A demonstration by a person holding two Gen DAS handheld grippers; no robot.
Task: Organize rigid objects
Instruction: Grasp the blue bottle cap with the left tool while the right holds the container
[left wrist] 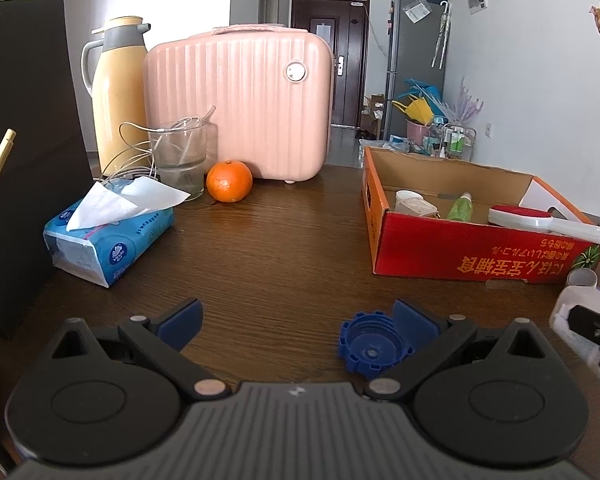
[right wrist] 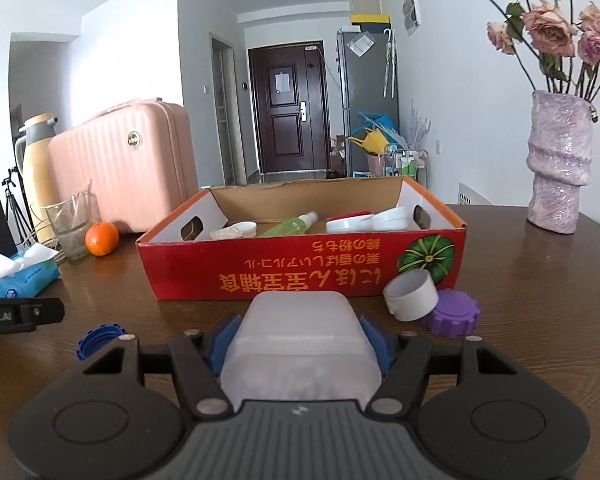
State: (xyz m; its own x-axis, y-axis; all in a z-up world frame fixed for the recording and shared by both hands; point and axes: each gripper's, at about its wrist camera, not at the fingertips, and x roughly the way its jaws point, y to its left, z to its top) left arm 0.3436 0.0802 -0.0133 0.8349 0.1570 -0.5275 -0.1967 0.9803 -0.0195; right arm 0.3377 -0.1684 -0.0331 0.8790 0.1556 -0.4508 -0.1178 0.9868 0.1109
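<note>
Two tools are in play, and yours on the right is the loaded one: the right tool (right wrist: 300, 344) is clamped on a frosted white plastic container (right wrist: 300, 348), its blue pads pressing both flanks, so the container sits squarely between the fingers and juts out ahead of them. Straight ahead of that tool, just past the container's front edge, stands the red cardboard box (right wrist: 300, 272), its long side running across your line of travel, left to right. The near wall is what you have to clear; the open top lies beyond and above it. I judge that the coming move turns on this: the box is dead ahead, so you go forward and up over the wall, with no need to swing sideways.

To the right of the tool, near the box's front corner, a white tape ring (right wrist: 411, 295) rests against a purple cap (right wrist: 452, 312). Inside the box already lie a green bottle (right wrist: 292, 224) and some white lids.

Your left tool (left wrist: 296, 322) stands wide with nothing between its pads. A blue cap (left wrist: 370, 346) lies on the surface just inside its right finger, touching or nearly so. The box is ahead and to the right of this tool, so the right hand is the nearer of the two to it.
</note>
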